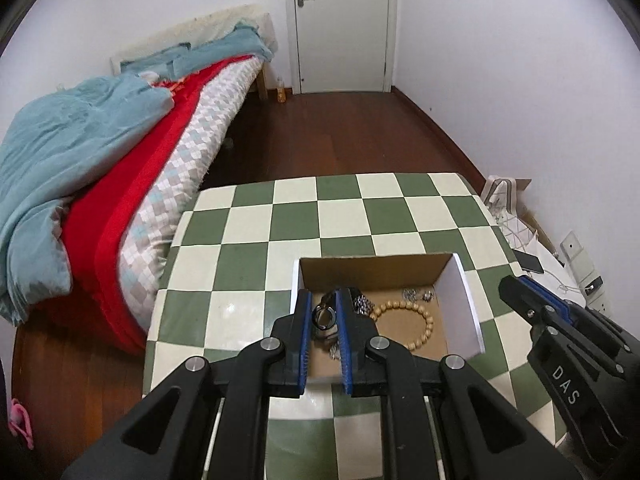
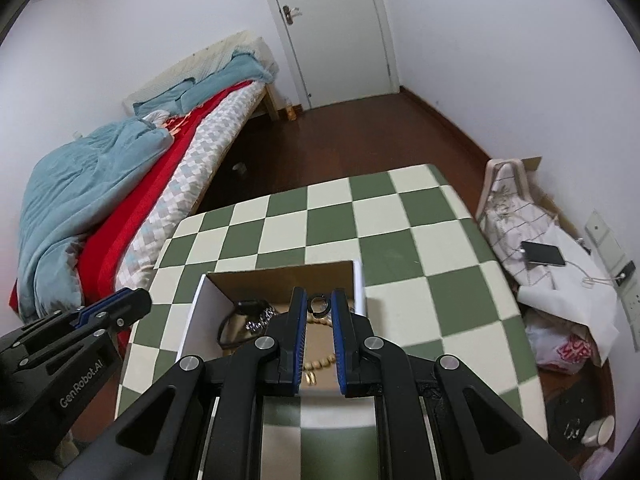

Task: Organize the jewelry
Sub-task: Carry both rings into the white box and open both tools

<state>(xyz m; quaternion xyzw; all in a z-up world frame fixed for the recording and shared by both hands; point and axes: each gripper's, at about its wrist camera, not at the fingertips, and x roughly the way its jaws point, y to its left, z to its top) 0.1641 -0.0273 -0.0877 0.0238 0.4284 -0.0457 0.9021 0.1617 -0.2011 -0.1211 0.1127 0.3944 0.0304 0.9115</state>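
- Bedroom: white walls, dark red-brown wood floor [image 1: 320, 136], white door [image 1: 340, 28] at far end, bed with teal blanket [image 1: 72, 152] and red cover along the left.
- Table with green-and-cream checkered top [image 1: 360, 216] in the near centre; clutter on the floor to its right, incl. a black phone [image 2: 543, 254] on cable.
- Open white-walled cardboard box [image 1: 466, 300] sits on the near part of the table; brown cardboard floor inside.
- In the box: wooden bead bracelet [image 1: 416, 320] at centre, silver metal jewelry [image 1: 418, 294] at the far wall, silver chain-link piece [image 1: 362, 304] and a black band [image 2: 246, 305] on the left side.
- Left gripper [image 1: 324, 316] is over the box's left side, jaws narrowed onto a dark metal ring [image 1: 325, 317]; ring sits between the blue pads, looks gripped.
- Right gripper [image 2: 319, 306] is over the box, jaws narrowed onto a small silver ring [image 2: 319, 304] near the fingertips, above the beads.
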